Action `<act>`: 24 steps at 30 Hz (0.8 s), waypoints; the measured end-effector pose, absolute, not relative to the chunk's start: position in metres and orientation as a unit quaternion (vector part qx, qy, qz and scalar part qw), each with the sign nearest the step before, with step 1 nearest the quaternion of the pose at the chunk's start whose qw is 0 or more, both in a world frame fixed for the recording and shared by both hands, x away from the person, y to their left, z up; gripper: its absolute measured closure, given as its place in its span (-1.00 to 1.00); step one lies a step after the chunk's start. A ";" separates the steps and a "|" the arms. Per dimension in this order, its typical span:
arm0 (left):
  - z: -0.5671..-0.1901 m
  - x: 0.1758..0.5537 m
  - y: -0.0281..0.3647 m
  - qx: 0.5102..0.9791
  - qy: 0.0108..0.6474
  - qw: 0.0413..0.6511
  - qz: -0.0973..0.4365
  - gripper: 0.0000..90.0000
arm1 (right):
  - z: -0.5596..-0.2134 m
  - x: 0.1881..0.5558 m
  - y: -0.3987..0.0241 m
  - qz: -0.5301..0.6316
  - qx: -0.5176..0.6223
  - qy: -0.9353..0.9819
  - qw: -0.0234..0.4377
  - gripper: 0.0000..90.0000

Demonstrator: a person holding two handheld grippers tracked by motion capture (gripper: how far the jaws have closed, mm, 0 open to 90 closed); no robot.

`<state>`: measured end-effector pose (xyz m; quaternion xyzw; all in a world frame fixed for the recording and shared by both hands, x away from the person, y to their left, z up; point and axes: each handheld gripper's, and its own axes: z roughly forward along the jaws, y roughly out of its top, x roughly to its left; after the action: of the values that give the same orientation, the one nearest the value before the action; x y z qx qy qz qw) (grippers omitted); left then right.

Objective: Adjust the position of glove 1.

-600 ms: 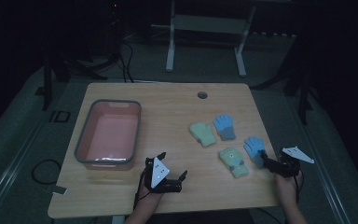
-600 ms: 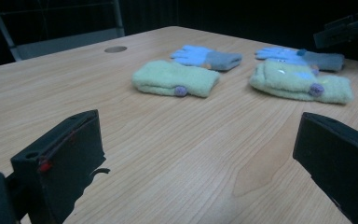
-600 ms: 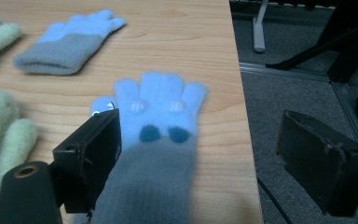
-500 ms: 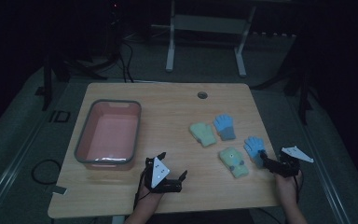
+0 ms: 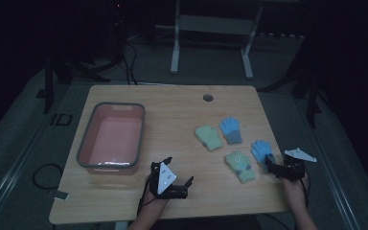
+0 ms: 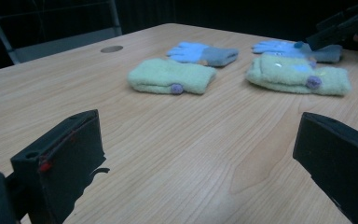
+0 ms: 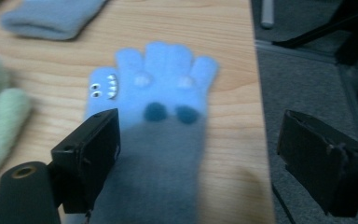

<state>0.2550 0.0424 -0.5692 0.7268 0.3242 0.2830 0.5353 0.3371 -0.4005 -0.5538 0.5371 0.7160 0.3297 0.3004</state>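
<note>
Since the earlier frames nothing on the worktop [image 5: 172, 103] has shifted, and both hands sit where they were.

The high view shows the whole layout: a pink tub [image 5: 111, 139] with a grey rim toward the left edge, and a round grommet hole [image 5: 208, 97] near the far edge. The right gripper view gives detail that the high view cannot: the near blue glove [image 7: 161, 93] carries small white teeth, round eyes and two dark blue pompoms, with a grey ribbed cuff running down between the tongs. The left gripper view shows the gloves side-on as soft, fleecy and flat-lying, the green ones with small purple buttons.

Count: four gloves, two blue and two pale green; one tub; two sets of tongs.

The far green glove [image 5: 208, 137] and the far blue glove [image 5: 230, 129] lie side by side right of centre. The near green glove [image 5: 240, 166] lies toward the near right corner, with the near blue glove just beside it by the right edge.

The right tongs [image 5: 270, 164] stand wide apart, astride the cuff of the near blue glove, not clamped. The left tongs [image 5: 178, 179] stand apart over bare wood near the near edge, holding nothing.
</note>
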 end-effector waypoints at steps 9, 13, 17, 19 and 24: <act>-0.569 0.256 0.043 0.729 0.325 0.535 0.277 -0.96 | -0.520 0.332 -0.402 0.325 0.541 0.701 0.332 -0.75; -0.569 0.256 0.043 0.729 0.324 0.535 0.278 -0.96 | -0.509 0.336 -0.405 0.319 0.555 0.708 0.297 -0.70; -0.569 0.256 0.042 0.730 0.322 0.534 0.281 -0.96 | -0.508 0.341 -0.403 0.325 0.554 0.721 0.262 -0.73; -0.569 0.256 0.042 0.730 0.322 0.533 0.281 -0.96 | -0.506 0.343 -0.399 0.325 0.554 0.724 0.252 -0.73; -0.569 0.256 0.041 0.732 0.322 0.530 0.282 -0.96 | -0.496 0.346 -0.390 0.346 0.545 0.722 0.250 -0.74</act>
<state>0.2556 0.0410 -0.5689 0.7317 0.3217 0.2824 0.5304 0.3458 -0.3899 -0.4957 0.5452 0.7217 0.3457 0.2498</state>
